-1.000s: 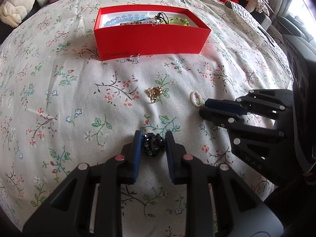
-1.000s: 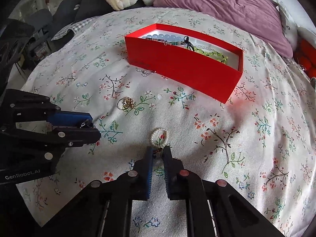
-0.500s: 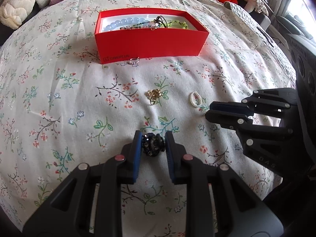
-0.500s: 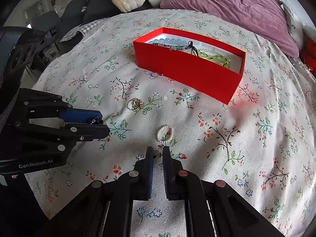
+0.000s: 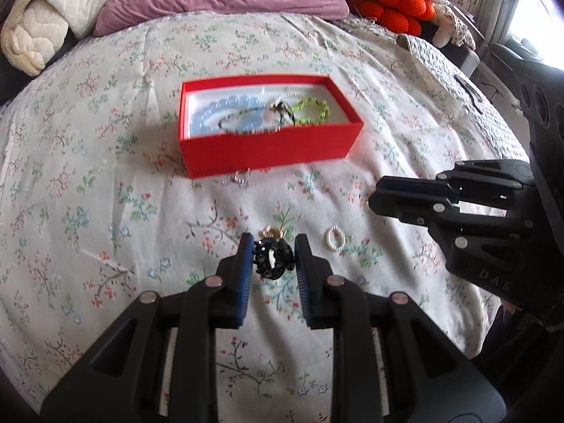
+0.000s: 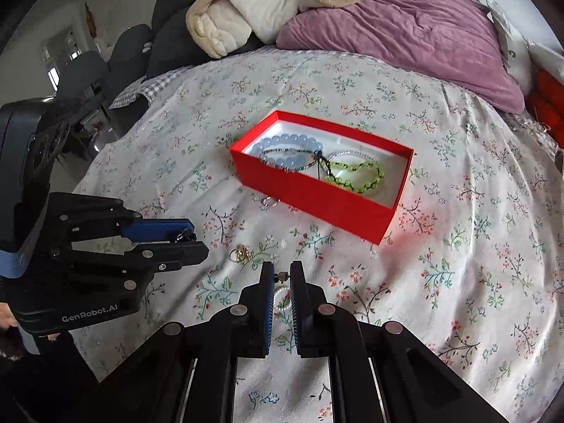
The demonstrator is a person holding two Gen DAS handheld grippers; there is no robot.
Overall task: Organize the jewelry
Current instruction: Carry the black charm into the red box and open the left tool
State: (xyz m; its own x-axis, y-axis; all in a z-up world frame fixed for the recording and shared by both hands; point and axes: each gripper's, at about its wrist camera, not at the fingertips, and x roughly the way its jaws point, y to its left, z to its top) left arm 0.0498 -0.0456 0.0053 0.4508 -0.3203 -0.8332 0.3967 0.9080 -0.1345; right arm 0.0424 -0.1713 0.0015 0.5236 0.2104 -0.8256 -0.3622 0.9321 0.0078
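My left gripper [image 5: 273, 257] is shut on a black beaded piece [image 5: 271, 261] and holds it clear above the floral bedspread. It also shows in the right wrist view as the left gripper [image 6: 197, 239], with the black piece [image 6: 185, 236] at its tips. My right gripper [image 6: 282, 276] is shut on a tiny metal stud [image 6: 282, 276]. From the left wrist view the right gripper [image 5: 370, 204] hangs at the right. The open red box [image 5: 268, 157] [image 6: 317, 201] lies beyond both and holds a blue bead bracelet [image 5: 225, 105], a green one [image 6: 356, 174] and a dark one.
A pearl ring [image 5: 335, 239] [image 6: 282, 299], a gold ring [image 5: 273, 231] [image 6: 241, 254] and a silver ring [image 5: 241, 177] [image 6: 269, 202] by the box front lie loose on the bedspread. A purple pillow [image 6: 405, 35], cream blanket [image 6: 246, 10] and orange cushion [image 5: 391, 7] sit behind.
Both grippers have risen off the bedspread, each still shut on its piece. The box and loose rings now look lower and farther, and more of the pillows shows.
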